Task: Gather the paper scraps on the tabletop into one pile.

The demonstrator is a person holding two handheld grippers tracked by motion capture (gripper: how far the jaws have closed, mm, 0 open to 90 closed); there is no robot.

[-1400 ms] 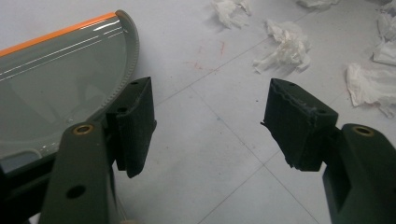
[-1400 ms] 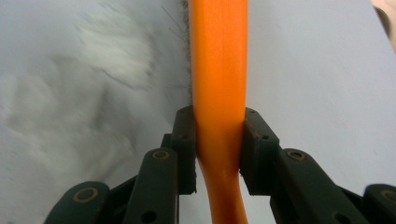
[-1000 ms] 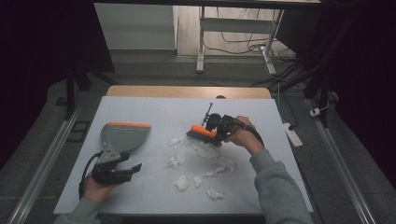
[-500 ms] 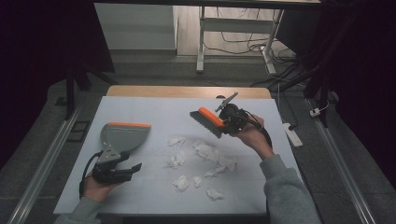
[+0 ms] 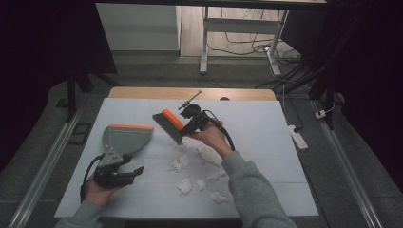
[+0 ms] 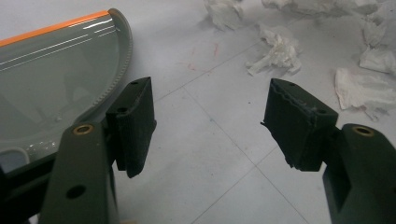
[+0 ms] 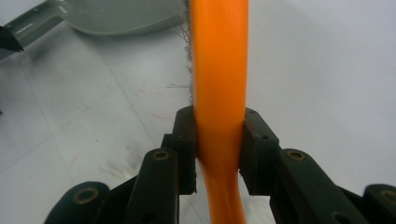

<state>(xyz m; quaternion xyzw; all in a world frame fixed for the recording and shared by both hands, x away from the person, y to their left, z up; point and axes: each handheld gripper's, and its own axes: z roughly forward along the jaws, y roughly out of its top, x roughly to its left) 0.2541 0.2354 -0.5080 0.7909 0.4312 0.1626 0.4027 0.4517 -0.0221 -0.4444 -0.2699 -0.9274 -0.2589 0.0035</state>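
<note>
Item: brush, clamped in your right gripper, raised beyond the paper scraps; dustpan lay leftward by your open left gripper.

Grey sweatshirt sleeves; each black gripper has dark jaws with brass-ringed screw holes and a black cable.

Crumpled tissues clutter desk centre toward near edge; dustpan blocks left side; right side bare.
</note>
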